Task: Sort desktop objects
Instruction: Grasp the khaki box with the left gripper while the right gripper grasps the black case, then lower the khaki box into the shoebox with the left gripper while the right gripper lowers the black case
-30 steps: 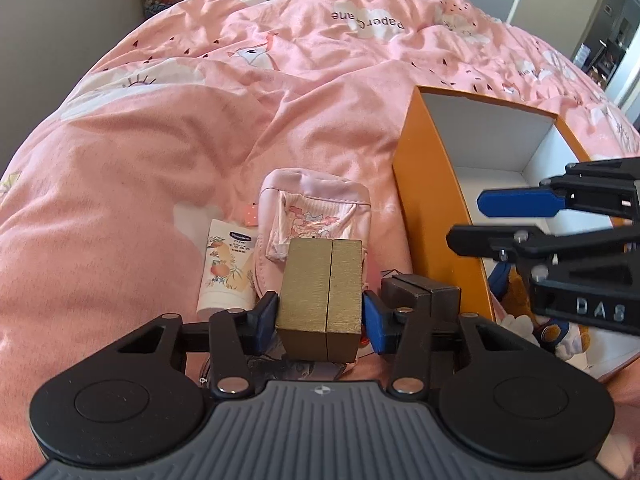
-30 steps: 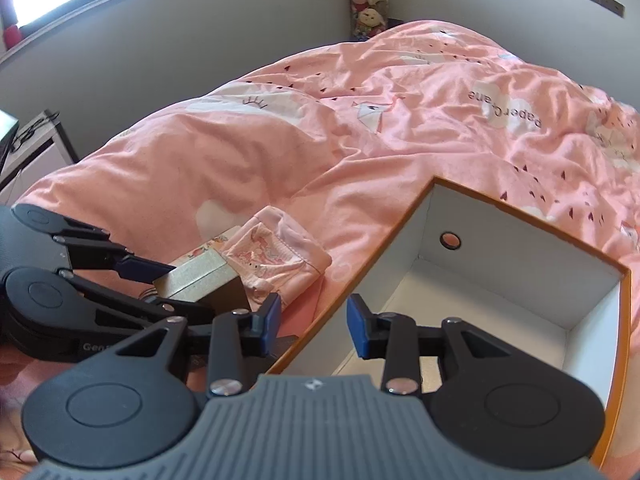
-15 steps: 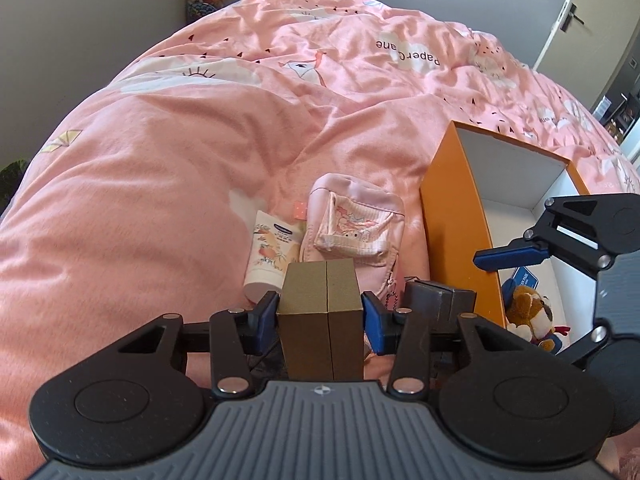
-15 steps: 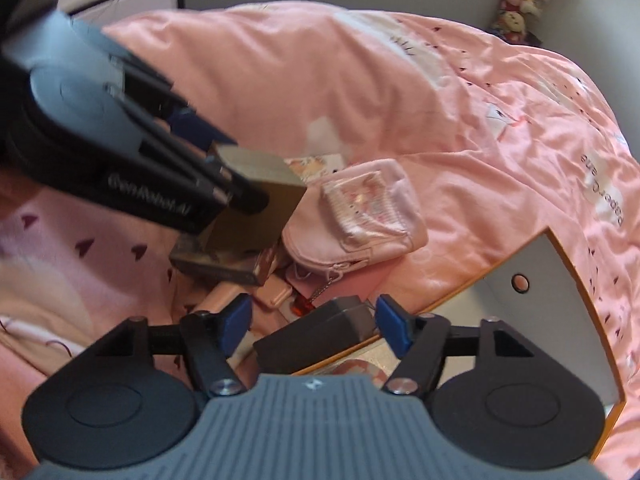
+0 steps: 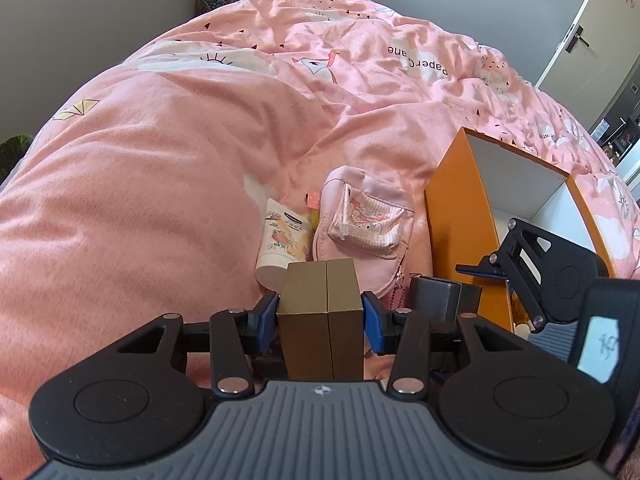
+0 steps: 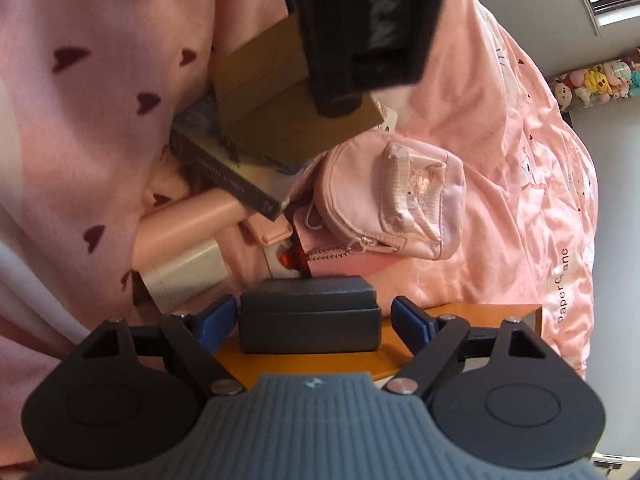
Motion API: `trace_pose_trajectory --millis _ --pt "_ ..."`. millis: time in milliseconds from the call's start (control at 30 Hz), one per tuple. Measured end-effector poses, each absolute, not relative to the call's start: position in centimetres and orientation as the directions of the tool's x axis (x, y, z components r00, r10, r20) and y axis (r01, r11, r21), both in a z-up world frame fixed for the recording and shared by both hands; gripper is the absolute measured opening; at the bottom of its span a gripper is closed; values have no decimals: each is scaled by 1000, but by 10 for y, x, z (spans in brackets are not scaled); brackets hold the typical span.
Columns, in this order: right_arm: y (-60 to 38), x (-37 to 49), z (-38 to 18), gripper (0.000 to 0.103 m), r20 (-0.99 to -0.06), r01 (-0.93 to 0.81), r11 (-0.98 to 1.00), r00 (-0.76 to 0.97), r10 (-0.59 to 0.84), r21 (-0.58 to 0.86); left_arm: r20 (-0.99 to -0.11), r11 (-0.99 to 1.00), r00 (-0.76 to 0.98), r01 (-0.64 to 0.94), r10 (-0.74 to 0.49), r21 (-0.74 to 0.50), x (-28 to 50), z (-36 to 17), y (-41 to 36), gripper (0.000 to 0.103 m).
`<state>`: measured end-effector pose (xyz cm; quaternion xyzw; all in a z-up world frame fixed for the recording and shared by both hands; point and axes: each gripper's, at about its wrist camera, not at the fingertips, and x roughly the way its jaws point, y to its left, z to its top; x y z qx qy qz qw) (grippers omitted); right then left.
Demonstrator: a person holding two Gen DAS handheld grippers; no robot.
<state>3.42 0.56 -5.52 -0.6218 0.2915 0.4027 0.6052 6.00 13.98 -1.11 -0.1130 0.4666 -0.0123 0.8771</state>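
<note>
Right tongs swung from orange cardboard box to straddle dark grey case at 6 o'clock, blades parted, not yet gripping; left tongs stay clamped on gold box.

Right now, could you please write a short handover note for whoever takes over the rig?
Left gripper: shut on the gold box, held above the bed.
Right gripper: open, fingers either side of the dark grey box, not yet closed.
Orange storage box: on the bed, right of the pile; a plush toy shows inside.
Left to sort: pink pouch, cream tube, and the pink case and book seen from the right wrist.
</note>
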Motion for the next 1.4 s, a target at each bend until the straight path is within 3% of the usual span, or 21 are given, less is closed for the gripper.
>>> trace_pose_trajectory --millis 167,367,867,1033,1200,1400 --pt "6 35 -58 77 -851 -847 -91 513 113 -523 -816 974 565 -86 -126 -209 58 -11 140 51" --pt "2 33 -48 77 -836 -840 -67 522 169 -538 -807 974 575 -77 -130 -212 55 -6 136 51" --pt "-63 45 52 77 -712 -830 297 557 428 -472 -719 970 671 1 -182 -245 59 40 99 51" --pt "-92 70 63 77 -664 -753 487 640 387 -443 -692 965 686 60 -225 -254 73 53 73 51" --pt "-114 98 47 77 -683 -664 666 661 311 -340 -678 954 677 134 -285 -267 96 58 42 51" --pt "-132 106 13 77 -665 -588 734 702 255 -339 -712 966 654 165 -257 -197 126 48 2 51"
